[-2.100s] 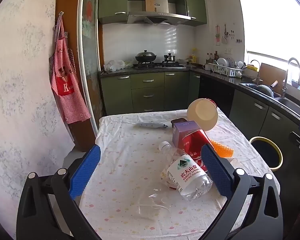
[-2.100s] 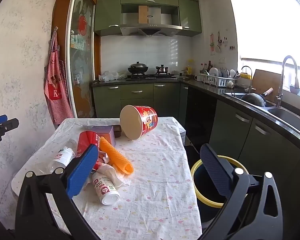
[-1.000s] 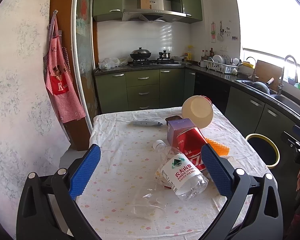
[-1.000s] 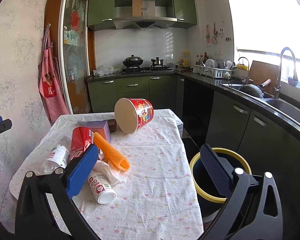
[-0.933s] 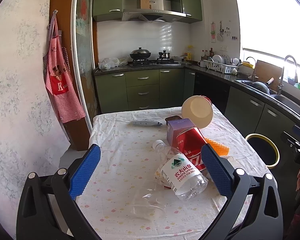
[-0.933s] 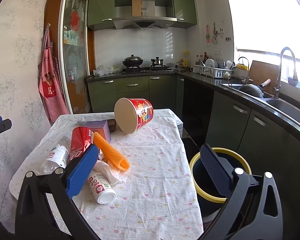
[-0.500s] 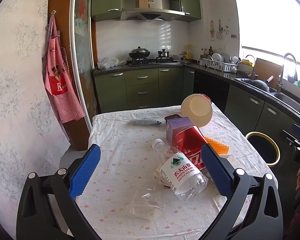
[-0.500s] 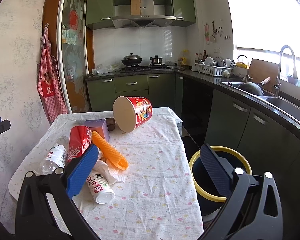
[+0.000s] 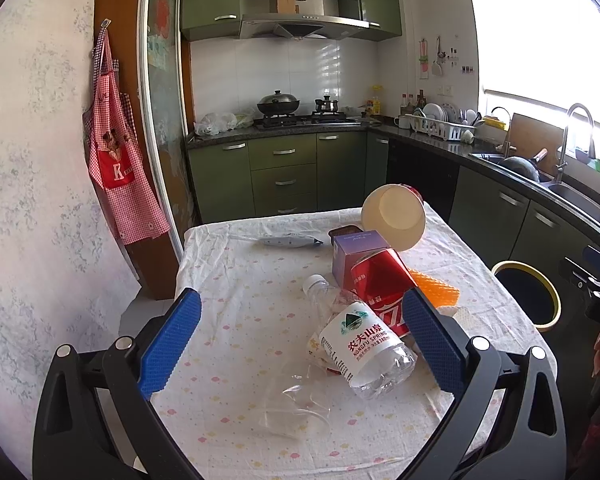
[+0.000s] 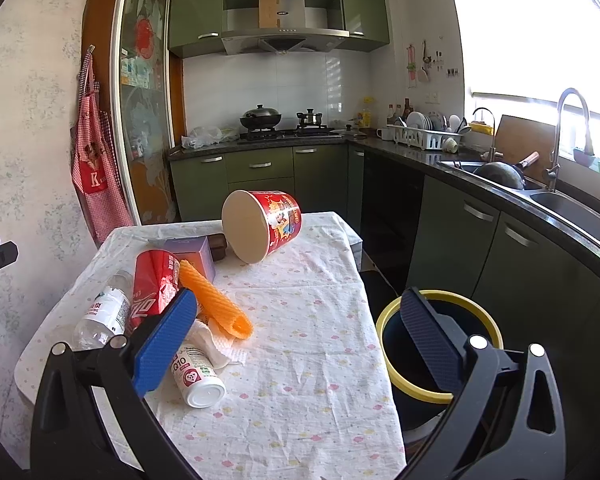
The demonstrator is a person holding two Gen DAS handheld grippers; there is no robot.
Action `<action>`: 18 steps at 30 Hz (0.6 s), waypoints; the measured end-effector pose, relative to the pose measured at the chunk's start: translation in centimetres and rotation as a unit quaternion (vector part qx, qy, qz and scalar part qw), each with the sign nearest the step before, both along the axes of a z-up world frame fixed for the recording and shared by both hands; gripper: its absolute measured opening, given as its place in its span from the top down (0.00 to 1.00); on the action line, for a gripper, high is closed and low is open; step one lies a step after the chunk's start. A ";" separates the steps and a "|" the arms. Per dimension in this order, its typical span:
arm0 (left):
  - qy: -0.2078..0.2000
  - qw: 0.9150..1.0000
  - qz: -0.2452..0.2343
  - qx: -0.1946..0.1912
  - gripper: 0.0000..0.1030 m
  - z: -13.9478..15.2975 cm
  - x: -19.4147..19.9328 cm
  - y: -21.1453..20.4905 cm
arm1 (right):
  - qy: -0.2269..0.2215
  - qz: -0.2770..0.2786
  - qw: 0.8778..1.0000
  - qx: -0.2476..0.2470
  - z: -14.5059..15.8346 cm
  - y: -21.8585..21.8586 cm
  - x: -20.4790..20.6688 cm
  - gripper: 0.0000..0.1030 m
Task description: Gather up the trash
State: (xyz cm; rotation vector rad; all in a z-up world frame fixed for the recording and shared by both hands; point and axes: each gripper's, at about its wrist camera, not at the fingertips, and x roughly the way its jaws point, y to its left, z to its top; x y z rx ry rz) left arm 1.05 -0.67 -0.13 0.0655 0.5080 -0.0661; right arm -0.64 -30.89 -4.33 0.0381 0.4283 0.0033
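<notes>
Both tools are wide open and hold nothing. The left tool (image 9: 300, 340) hangs over the bench (image 9: 236, 320), with a bottle (image 9: 364, 348) and red can (image 9: 380, 284) at its 1 o'clock. The right tool (image 10: 300, 336) has the bin (image 10: 440, 392) at its 3 o'clock.
</notes>
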 end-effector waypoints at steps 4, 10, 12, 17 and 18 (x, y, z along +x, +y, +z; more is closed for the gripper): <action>0.001 1.000 0.000 0.001 0.04 -0.3 0.1 0.1 | 0.001 0.000 1.000 0.001 -0.2 -0.2 0.1 0.06; 0.003 1.000 0.000 0.002 0.04 -0.5 0.2 0.1 | 0.002 0.000 1.000 0.000 -0.2 -0.2 0.2 0.06; 0.003 1.000 0.000 0.002 0.04 -0.6 0.2 0.1 | 0.002 -0.001 1.000 0.000 -0.2 -0.2 0.2 0.06; 0.003 1.000 -0.001 0.002 0.04 -0.6 0.2 0.1 | 0.003 -0.001 1.000 0.000 -0.2 -0.2 0.2 0.06; 0.003 1.000 0.000 0.002 0.04 -0.6 0.2 0.1 | 0.003 -0.001 1.000 0.001 -0.2 -0.2 0.2 0.06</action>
